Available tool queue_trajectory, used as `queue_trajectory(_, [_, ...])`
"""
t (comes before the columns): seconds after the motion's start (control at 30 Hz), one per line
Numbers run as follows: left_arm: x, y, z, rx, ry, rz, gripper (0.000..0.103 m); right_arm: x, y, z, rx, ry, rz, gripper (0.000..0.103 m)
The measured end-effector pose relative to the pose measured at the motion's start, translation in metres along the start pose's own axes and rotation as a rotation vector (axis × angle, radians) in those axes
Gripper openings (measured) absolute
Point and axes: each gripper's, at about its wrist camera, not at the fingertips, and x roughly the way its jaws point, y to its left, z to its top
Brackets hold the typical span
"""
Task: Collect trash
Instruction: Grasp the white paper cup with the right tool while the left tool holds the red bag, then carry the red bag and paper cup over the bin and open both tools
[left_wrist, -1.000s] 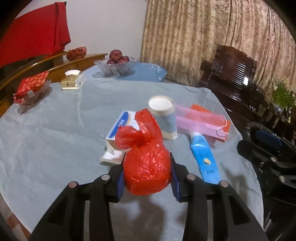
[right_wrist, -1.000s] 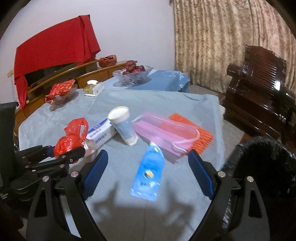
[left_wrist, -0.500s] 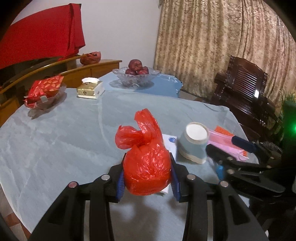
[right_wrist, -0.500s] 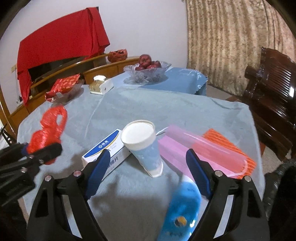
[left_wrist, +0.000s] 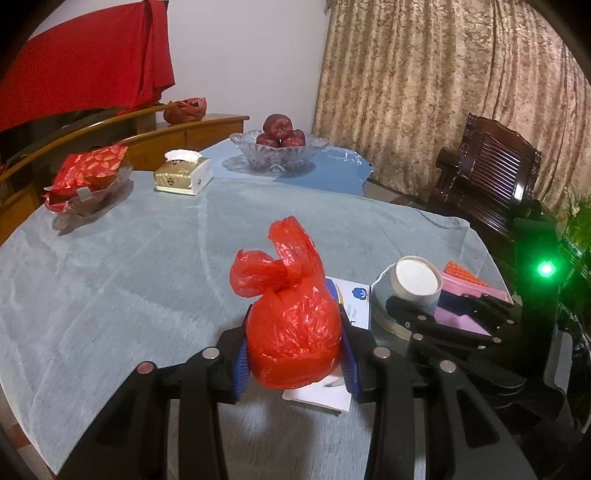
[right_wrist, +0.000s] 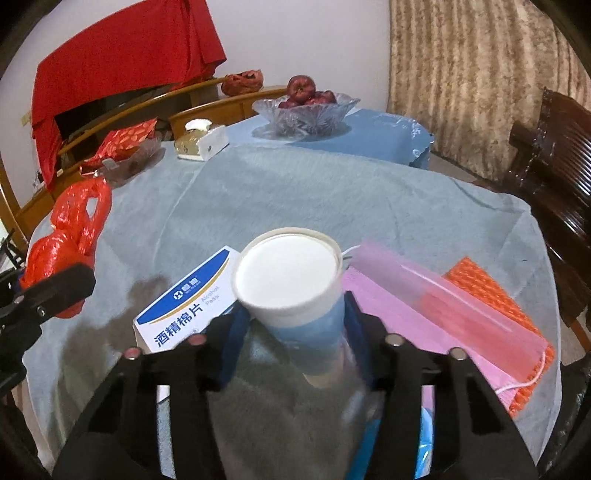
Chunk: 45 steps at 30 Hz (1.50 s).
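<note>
My left gripper (left_wrist: 293, 363) is shut on a knotted red plastic bag (left_wrist: 291, 325) and holds it above the grey tablecloth; the bag also shows in the right wrist view (right_wrist: 70, 251). My right gripper (right_wrist: 295, 332) has its jaws on both sides of a blue-and-white paper cup (right_wrist: 291, 291), which leans on the table; the cup also shows in the left wrist view (left_wrist: 417, 284). A white-and-blue alcohol pads box (right_wrist: 188, 306) lies left of the cup. Pink masks (right_wrist: 436, 317) over an orange mat (right_wrist: 491, 295) lie to its right.
A glass bowl of apples (left_wrist: 279, 147), a tissue box (left_wrist: 183, 177) and a tray of red packets (left_wrist: 88, 181) stand at the table's far side. A dark wooden chair (left_wrist: 491, 173) stands to the right. A blue packet (right_wrist: 424, 443) lies under my right gripper.
My right gripper moved forward and narrowed around the paper cup. My left gripper, still holding the red bag, shifted left and back from the trash pile.
</note>
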Motion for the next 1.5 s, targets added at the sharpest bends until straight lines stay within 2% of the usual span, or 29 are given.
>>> queue_trajectory(0.17, [-0.001, -0.002, 0.001, 0.003, -0.006, -0.002, 0.040, -0.016, 0.001, 0.003, 0.001, -0.029, 0.024, 0.045])
queue_trajectory(0.43, [-0.019, -0.021, 0.007, 0.033, -0.042, -0.027, 0.040, -0.074, -0.006, 0.009, 0.034, -0.116, 0.041, 0.046])
queue_trajectory(0.9, [-0.056, -0.073, 0.009, 0.092, -0.077, -0.124, 0.040, -0.164, -0.038, -0.008, 0.083, -0.196, -0.018, 0.046])
queue_trajectory(1.5, [-0.078, -0.195, -0.007, 0.237, -0.069, -0.338, 0.040, -0.259, -0.127, -0.076, 0.207, -0.236, -0.227, 0.048])
